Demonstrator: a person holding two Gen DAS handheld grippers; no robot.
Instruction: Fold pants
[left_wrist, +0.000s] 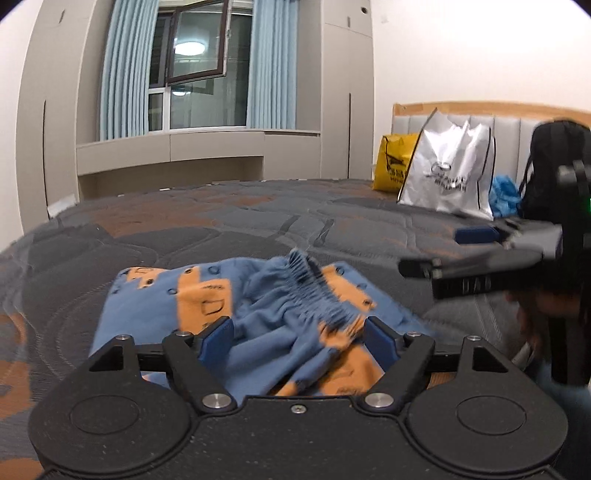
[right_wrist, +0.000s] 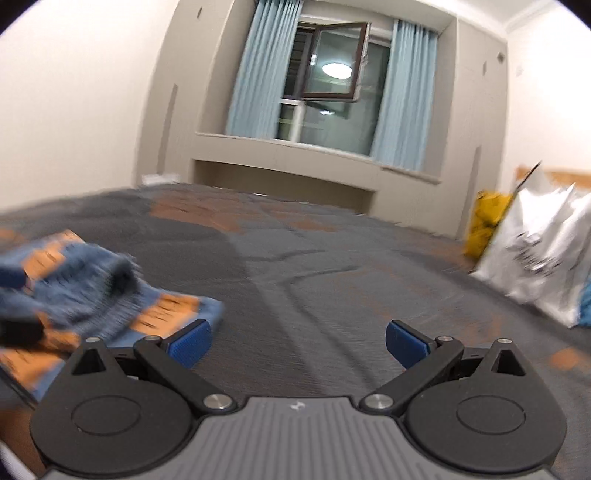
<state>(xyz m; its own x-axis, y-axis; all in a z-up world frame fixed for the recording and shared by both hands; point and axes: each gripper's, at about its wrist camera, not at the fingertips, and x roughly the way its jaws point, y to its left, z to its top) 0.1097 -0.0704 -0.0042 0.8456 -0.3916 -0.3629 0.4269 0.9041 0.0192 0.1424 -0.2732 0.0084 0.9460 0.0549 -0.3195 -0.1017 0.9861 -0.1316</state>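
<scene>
The pants (left_wrist: 258, 317) lie bunched on the bed (left_wrist: 258, 221) near its front edge, waistband uppermost. The left gripper (left_wrist: 299, 336) stands released, cloth between its pads but unpressed. The right gripper (right_wrist: 297, 343) is spread over bare cover, holding nothing. This looks like a release after one fold (still rumpled); next, regrasp an edge and flatten.

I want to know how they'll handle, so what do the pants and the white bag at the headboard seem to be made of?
Pants: soft matte knit, probably cotton jersey; the fabric drapes in loose folds and the elastic waistband is gathered. White bag: looks like thin glossy plastic or coated nonwoven; it holds stiff creases and shines, so I can't tell which.
</scene>
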